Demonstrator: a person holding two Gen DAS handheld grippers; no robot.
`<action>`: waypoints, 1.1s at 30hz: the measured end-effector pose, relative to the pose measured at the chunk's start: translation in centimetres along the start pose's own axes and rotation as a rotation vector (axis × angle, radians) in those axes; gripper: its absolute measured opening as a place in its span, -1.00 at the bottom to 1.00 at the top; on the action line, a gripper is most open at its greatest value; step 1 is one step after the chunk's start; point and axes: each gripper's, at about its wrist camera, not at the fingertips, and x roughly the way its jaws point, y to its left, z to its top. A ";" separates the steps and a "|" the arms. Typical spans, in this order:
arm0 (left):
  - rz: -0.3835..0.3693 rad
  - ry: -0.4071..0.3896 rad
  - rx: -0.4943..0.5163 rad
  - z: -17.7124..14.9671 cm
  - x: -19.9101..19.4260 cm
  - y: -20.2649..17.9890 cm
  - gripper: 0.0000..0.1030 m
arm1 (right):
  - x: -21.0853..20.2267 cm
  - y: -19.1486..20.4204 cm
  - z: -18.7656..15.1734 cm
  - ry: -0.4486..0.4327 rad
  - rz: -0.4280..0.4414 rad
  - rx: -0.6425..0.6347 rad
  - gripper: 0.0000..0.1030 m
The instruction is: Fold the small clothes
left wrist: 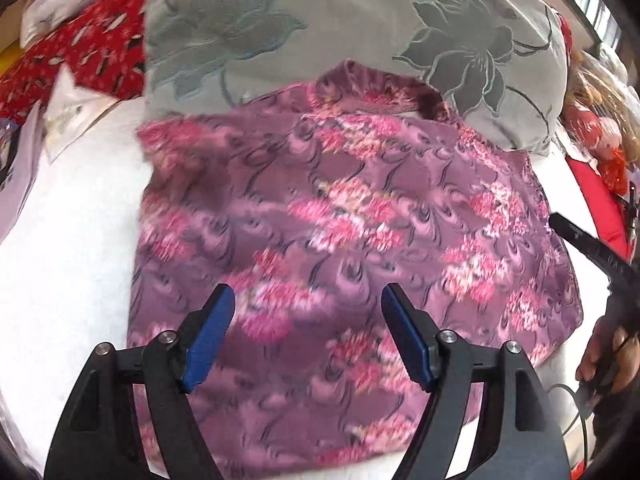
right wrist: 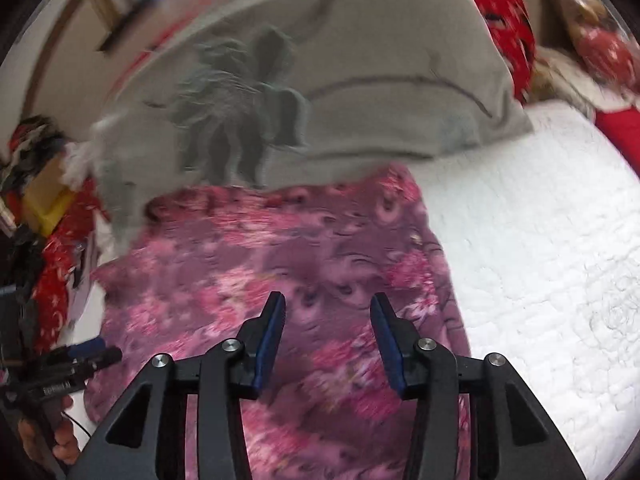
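Note:
A purple garment with pink flower print (left wrist: 340, 216) lies spread flat on a white quilted bed cover (left wrist: 72, 240); its neckline points away, toward a grey pillow. It also shows in the right wrist view (right wrist: 280, 264). My left gripper (left wrist: 308, 300) is open and empty, hovering over the garment's near part. My right gripper (right wrist: 328, 308) is open and empty, over the garment's right half. The right gripper's body shows at the right edge of the left wrist view (left wrist: 592, 248), and the left gripper's body at the lower left of the right wrist view (right wrist: 68, 364).
A grey pillow with a flower pattern (left wrist: 320, 28) lies just behind the garment, also in the right wrist view (right wrist: 320, 92). Red patterned cloth (left wrist: 88, 48) and white items lie at the left. A doll in red (left wrist: 600, 132) sits at the right. White cover (right wrist: 540, 240) extends right.

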 end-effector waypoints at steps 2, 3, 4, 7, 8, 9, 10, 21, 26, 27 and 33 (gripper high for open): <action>0.019 0.081 -0.026 -1.5 2.0 0.2 0.53 | 0.9 0.4 -1.3 0.053 -0.015 -0.026 0.06; 0.036 0.107 -0.020 -2.3 2.9 0.3 0.58 | 2.0 0.5 -1.9 0.115 -0.036 -0.036 0.09; 0.040 0.080 -0.015 -2.3 2.0 -0.1 0.57 | 2.5 0.7 -2.2 0.134 -0.051 -0.054 0.08; 0.003 0.126 -0.012 -3.0 0.3 -0.1 0.56 | 1.0 0.8 -1.7 0.141 -0.077 -0.017 0.07; -0.012 0.112 -0.024 -3.2 -0.6 0.0 0.56 | 0.1 0.6 -1.8 0.135 -0.082 0.000 0.07; -0.011 0.093 -0.028 -3.8 -1.5 0.2 0.56 | -0.5 0.4 -2.0 0.131 -0.092 -0.003 0.07; -0.005 0.084 -0.027 -4.3 -2.0 0.4 0.56 | -1.2 0.3 -2.4 0.133 -0.125 -0.023 0.08; 0.042 0.182 -0.083 -8.2 -1.0 2.0 0.67 | -2.5 1.0 -7.5 0.222 -0.324 -0.187 0.26; 0.061 0.164 -0.060 -8.8 -1.3 1.4 0.74 | -1.6 0.9 -9.1 0.218 -0.349 -0.193 0.49; 0.057 0.164 -0.063 -8.9 -1.4 1.2 0.75 | -1.6 1.0 -9.1 0.211 -0.353 -0.181 0.52; 0.035 0.149 -0.060 -8.4 -0.7 1.5 0.80 | -1.6 1.2 -9.6 0.160 -0.373 -0.158 0.67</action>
